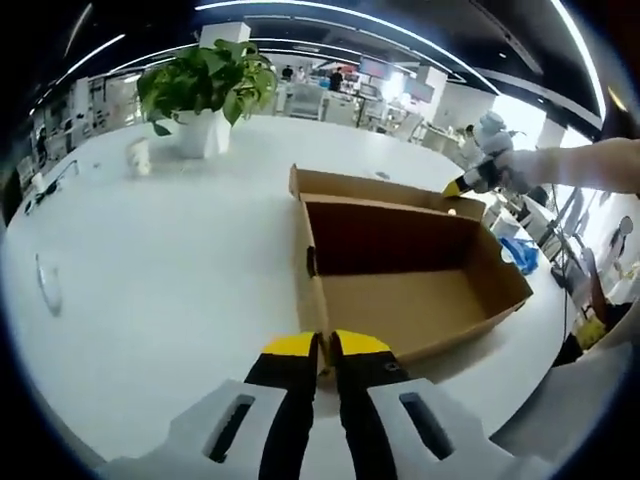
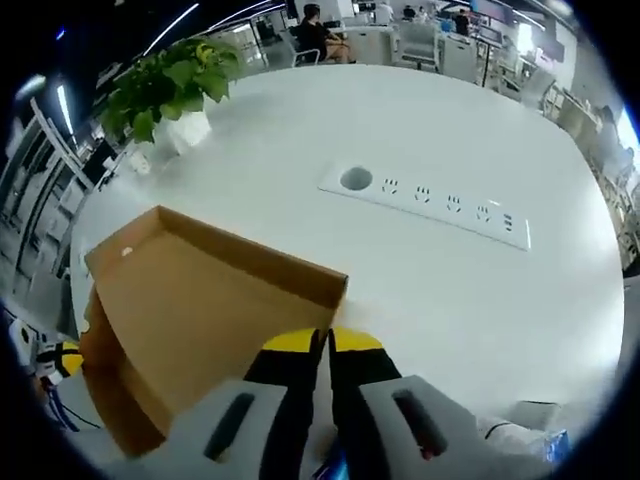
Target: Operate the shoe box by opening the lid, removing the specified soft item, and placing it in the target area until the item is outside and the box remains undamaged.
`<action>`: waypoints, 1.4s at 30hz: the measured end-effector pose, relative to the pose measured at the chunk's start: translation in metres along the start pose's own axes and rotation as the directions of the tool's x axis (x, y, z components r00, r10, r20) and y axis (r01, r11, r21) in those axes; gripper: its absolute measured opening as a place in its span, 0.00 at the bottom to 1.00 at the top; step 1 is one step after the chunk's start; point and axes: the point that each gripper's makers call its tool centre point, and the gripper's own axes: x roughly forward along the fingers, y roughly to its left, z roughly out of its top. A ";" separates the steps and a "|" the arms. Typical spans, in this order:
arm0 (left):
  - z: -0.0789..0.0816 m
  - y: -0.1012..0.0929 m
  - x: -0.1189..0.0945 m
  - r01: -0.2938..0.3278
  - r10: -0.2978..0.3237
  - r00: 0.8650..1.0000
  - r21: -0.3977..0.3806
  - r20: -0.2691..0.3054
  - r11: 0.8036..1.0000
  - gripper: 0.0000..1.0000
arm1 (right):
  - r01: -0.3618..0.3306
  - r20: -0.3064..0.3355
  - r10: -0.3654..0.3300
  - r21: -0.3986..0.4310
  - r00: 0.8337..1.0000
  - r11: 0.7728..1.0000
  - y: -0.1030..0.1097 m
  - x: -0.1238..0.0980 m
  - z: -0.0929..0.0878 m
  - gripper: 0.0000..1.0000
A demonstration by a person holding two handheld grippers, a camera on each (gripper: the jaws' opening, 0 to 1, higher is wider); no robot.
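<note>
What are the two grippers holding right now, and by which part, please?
Left gripper is shut on the shoe box front wall; right gripper on the lid edge.

Open shoe box (image 1: 400, 275) is unobstructed from above; potted plant (image 1: 205, 90) stands well apart.

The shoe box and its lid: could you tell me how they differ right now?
The shoe box lies open with deep walls; the lid is a shallower tray. The left claw pinches the box's near wall, while the right claw pinches the lid's rim. Both are plain brown cardboard.
</note>
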 end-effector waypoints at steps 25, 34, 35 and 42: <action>0.001 0.000 -0.001 0.006 -0.005 0.999 -0.028 0.039 1.000 0.03 | -0.009 0.190 0.029 -0.104 0.981 0.995 0.014 -0.053 0.032 0.00; 0.001 0.001 0.000 0.007 -0.006 0.999 -0.037 0.049 0.999 0.03 | -0.011 0.265 0.046 -0.134 0.963 0.991 0.023 -0.076 0.038 0.00; 0.001 0.001 0.000 0.007 -0.005 0.999 -0.037 0.050 0.999 0.03 | -0.011 0.272 0.047 -0.134 0.961 0.991 0.023 -0.077 0.039 0.00; 0.001 0.001 -0.001 0.010 -0.008 0.998 -0.040 0.056 0.999 0.03 | -0.006 0.329 0.055 -0.148 0.943 0.989 0.032 -0.097 0.036 0.00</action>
